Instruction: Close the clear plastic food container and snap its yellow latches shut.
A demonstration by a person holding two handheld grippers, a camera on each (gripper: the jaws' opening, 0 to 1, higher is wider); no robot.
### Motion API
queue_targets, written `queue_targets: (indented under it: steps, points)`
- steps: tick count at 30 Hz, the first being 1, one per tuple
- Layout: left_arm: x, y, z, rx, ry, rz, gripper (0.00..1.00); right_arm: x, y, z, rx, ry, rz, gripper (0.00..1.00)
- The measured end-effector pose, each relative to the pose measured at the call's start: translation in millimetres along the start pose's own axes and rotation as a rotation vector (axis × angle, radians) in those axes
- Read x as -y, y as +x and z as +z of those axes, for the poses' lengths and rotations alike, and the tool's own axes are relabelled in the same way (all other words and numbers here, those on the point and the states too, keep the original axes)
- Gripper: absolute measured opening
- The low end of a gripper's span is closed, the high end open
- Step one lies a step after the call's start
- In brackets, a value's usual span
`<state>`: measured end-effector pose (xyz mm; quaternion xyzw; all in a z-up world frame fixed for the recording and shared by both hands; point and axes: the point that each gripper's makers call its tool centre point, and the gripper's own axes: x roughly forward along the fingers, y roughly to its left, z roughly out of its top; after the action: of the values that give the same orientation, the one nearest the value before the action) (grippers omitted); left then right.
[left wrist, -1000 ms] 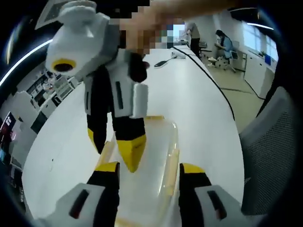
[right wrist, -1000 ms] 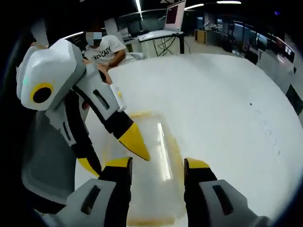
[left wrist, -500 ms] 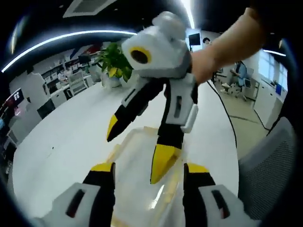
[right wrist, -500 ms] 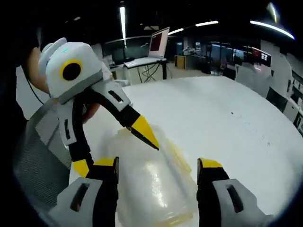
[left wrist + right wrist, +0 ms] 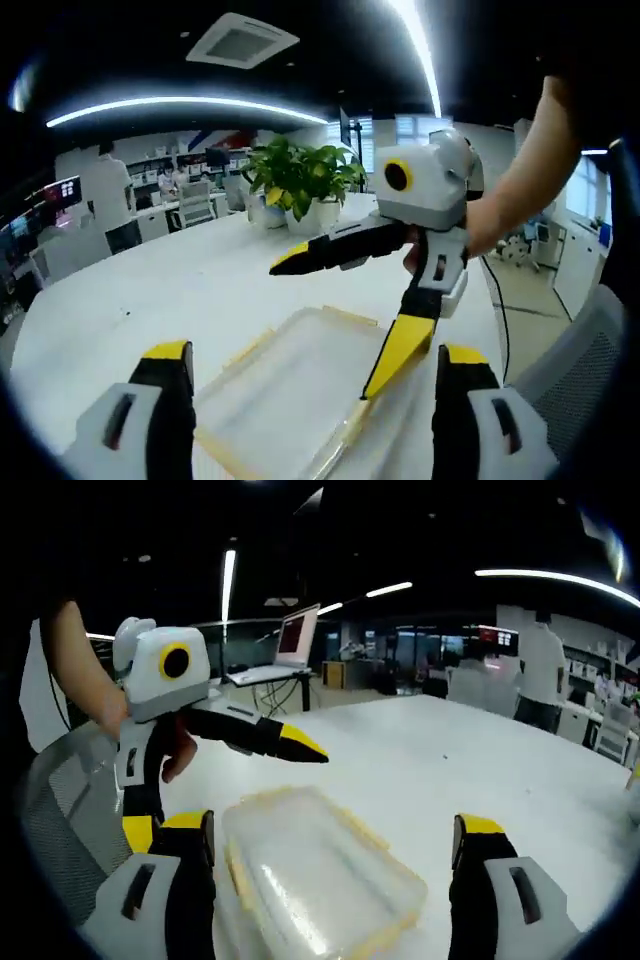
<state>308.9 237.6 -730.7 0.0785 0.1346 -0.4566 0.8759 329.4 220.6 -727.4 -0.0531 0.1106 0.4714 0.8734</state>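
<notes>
My left gripper [image 5: 312, 385] has its fingers [image 5: 170, 372] spread wide, holding nothing, and between them lies the clear plastic food container [image 5: 300, 385] flat on the white desk [image 5: 150, 290]. Its lid is on, and the yellow latches [image 5: 248, 348] run along its edges; I cannot tell whether they are snapped down.

In the left gripper view my right gripper [image 5: 355, 300] reaches in from the right, its fingers splayed far apart and empty. One yellow tip comes down to the container's right-hand edge, touching or just above it; I cannot tell which. The other points out level over the desk, clear of the lid. My hand [image 5: 470, 235] wraps the grey body behind it.

In the right gripper view my right gripper [image 5: 335, 845] stands with its fingers [image 5: 480, 845] wide, the container [image 5: 315, 875] low between them, nearer the left one. My left gripper [image 5: 225, 780] comes in from the left, one finger stretched out above the container's far end, the other dropping beside its left edge.

Beyond the container in the left gripper view a potted plant [image 5: 300, 180] stands on the desk. A mesh chair [image 5: 60, 810] sits at the desk's edge, and a laptop [image 5: 290, 645] rests on a table further back.
</notes>
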Motion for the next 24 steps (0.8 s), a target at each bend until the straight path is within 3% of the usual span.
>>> queue_targets:
  steps: [3, 7, 13, 17, 19, 24]
  points:
    - [-3.3, -4.9, -0.2, 0.040, -0.015, 0.028, 0.99, 1.0, -6.0, 12.3, 0.101, 0.025, -0.027, 1.00]
    - [-9.2, -10.4, -1.6, 0.081, -0.029, 0.088, 0.99, 1.6, -12.9, 3.4, 0.098, 0.046, -0.066, 1.00]
    - [-17.0, -16.4, -16.5, 0.091, -0.052, 0.147, 0.99, 0.0, -21.3, -11.0, 0.094, 0.047, -0.118, 0.98]
    - [-17.0, -18.9, -37.0, 0.059, -0.056, 0.163, 0.99, -3.0, -26.5, -31.6, 0.055, 0.062, -0.128, 0.94]
    - [-17.2, -21.0, -45.2, 0.047, -0.044, 0.175, 0.99, -4.1, -32.0, -38.3, 0.044, 0.048, -0.139, 0.87]
    - [-24.9, -24.4, -56.8, 0.053, -0.087, 0.235, 0.96, -2.7, -35.9, -56.0, 0.033, 0.060, -0.169, 0.88]
